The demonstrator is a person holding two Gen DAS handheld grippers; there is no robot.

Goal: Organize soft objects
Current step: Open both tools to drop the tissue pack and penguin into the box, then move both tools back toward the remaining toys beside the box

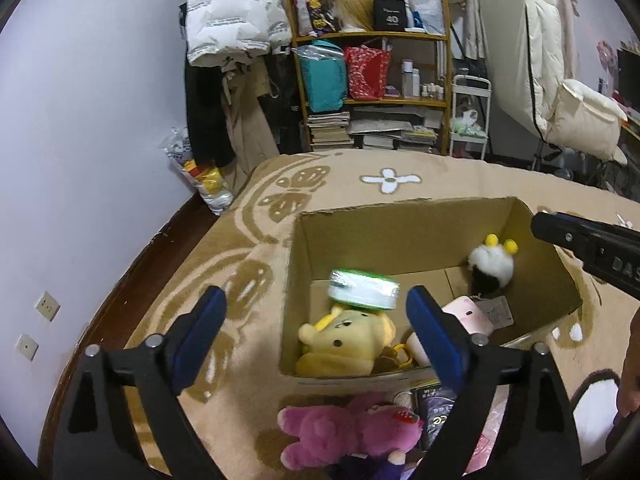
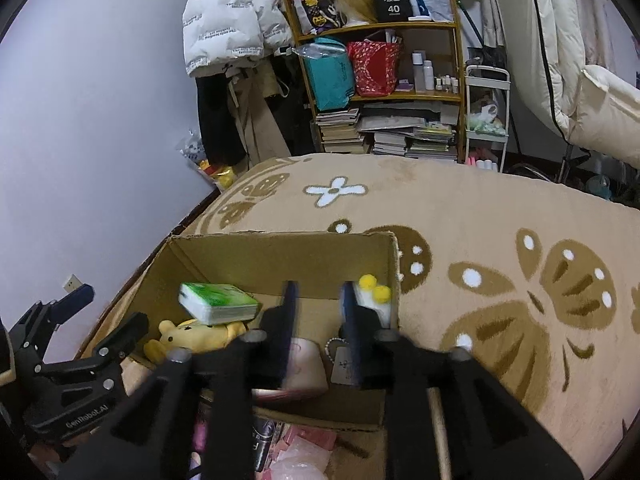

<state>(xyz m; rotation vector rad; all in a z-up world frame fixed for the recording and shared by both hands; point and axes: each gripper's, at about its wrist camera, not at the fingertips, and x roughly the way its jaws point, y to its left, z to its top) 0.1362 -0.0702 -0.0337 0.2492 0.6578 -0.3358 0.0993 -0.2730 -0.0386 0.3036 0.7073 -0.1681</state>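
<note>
Left gripper [image 1: 316,320] tilted down, fingers wide; right gripper [image 2: 318,320] likewise, over box [image 1: 400,216].

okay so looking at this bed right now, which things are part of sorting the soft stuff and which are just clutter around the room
Part of the job: cardboard box; tissue pack; yellow bear plush; white fluffy toy with yellow pompoms; pink plush; magenta bear plush, outside the box.

Just lying about: wooden shelf; stacked books; white puffer jacket; white cart.
</note>
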